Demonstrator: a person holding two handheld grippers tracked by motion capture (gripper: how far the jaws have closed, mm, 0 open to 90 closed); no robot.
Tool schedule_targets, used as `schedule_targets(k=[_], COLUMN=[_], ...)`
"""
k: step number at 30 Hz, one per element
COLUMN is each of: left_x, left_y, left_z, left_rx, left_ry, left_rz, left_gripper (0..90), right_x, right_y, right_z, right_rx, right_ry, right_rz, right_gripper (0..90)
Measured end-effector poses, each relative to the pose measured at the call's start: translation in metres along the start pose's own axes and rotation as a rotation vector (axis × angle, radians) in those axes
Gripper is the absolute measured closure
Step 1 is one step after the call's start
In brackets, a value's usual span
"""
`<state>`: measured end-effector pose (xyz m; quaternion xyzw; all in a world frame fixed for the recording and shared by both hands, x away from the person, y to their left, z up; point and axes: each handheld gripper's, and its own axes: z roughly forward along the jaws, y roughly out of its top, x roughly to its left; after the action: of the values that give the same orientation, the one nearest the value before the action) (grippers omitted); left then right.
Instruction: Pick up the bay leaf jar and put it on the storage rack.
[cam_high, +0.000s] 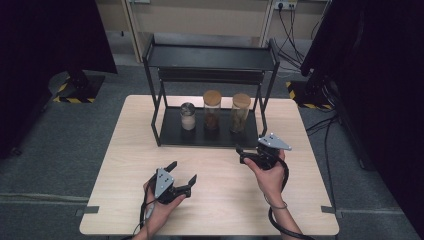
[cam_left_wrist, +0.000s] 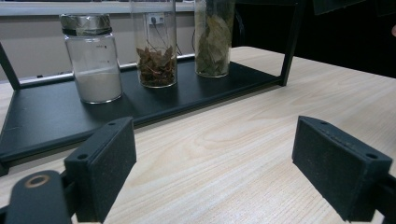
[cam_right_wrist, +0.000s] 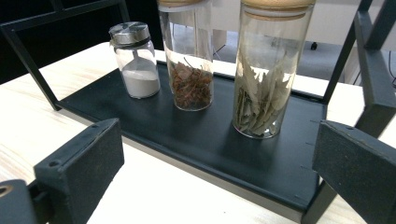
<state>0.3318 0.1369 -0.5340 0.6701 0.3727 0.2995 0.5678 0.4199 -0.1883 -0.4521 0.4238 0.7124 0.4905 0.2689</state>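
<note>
Glass is what you're working toward: three jars stand upright in a row on the bottom tray of the black rack (cam_high: 170, 136) at the far side of the desk (cam_high: 125, 165).

Starting at your left, the left tongs (cam_high: 182, 172) sit low over the bare desk, jaws spread wide and holding nothing. They point forward and a little to the right, well short of the rack. In the left gripper view the salt jar (cam_left_wrist: 92, 60) lies ahead and to the left of the pads, the leaf jars further right.

In the middle of the tray, the salt jar (cam_high: 187, 116) is the short one with a metal cap. Next comes the brown-leaf jar (cam_high: 211, 111), then the green-leaf jar (cam_high: 240, 113), both tall with cork lids. All three have their long axis vertical and stand apart from each other.

At your right, the right tongs (cam_high: 241, 154) hover just before the tray's front edge, also spread wide and empty. They are clearly the nearer pair. In the right gripper view the green-leaf jar (cam_right_wrist: 267, 70) stands ahead, between the pads and nearer the right one, with the brown-leaf jar (cam_right_wrist: 189, 56) left of centre.

So the reach likely falls to your right hand: straight forward over the tray lip, pads either side of the green-leaf jar's upright wall.
</note>
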Motion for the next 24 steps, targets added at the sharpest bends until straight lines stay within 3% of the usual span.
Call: schedule_targets(k=[24], left_x=[0.000], left_y=[0.000], left_z=[0.000], left_rx=[0.000], left_ry=[0.002], left_rz=[0.000], left_gripper=[13.3], right_x=[-0.005], right_y=[-0.016], right_z=[-0.024], right_rx=[0.002], right_ry=[-0.012], right_rz=[-0.007], right_gripper=[2.4])
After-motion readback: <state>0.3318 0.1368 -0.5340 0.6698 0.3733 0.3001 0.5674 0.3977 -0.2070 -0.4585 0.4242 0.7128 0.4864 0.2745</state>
